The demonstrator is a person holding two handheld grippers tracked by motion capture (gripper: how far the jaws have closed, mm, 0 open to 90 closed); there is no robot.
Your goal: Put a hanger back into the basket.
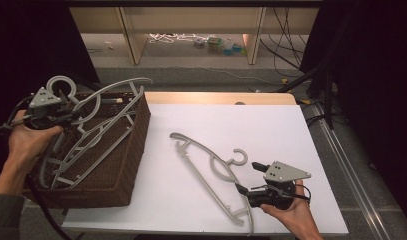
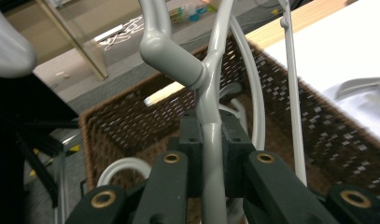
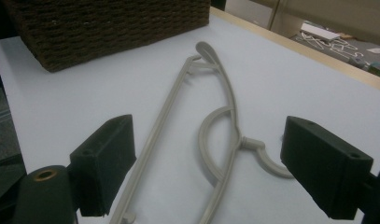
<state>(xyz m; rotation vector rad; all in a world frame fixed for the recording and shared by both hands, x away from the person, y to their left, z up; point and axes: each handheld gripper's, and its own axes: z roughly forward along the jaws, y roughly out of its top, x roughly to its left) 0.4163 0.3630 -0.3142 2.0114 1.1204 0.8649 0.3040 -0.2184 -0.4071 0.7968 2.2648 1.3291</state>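
Observation:
My left gripper [image 1: 70, 117] [image 2: 211, 135] hangs over the left end of the brown wicker basket [image 1: 123, 167] [image 2: 131, 121]. It is shut on the neck of a grey plastic hanger [image 1: 116, 87] [image 2: 208, 88], just below the hook. That hanger leans across the basket's top, and another grey hanger [image 1: 83, 147] lies inside. A third grey hanger [image 1: 206, 155] [image 3: 225, 93] rests flat on the white tabletop [image 1: 251, 120]. Just right of its hook, low over the table, my right gripper [image 1: 247, 177] [image 3: 215, 161] stands open. Its jaws straddle the hook end without touching it.
The basket [image 3: 108, 23] takes up the table's left side. Beyond the wooden far edge [image 1: 216, 97] lie grey floor, shelf legs [image 1: 253, 35], cables [image 1: 286, 55] and small toys [image 1: 218, 44]. Dark curtains flank both sides, and a metal rail [image 1: 351, 170] runs along the right.

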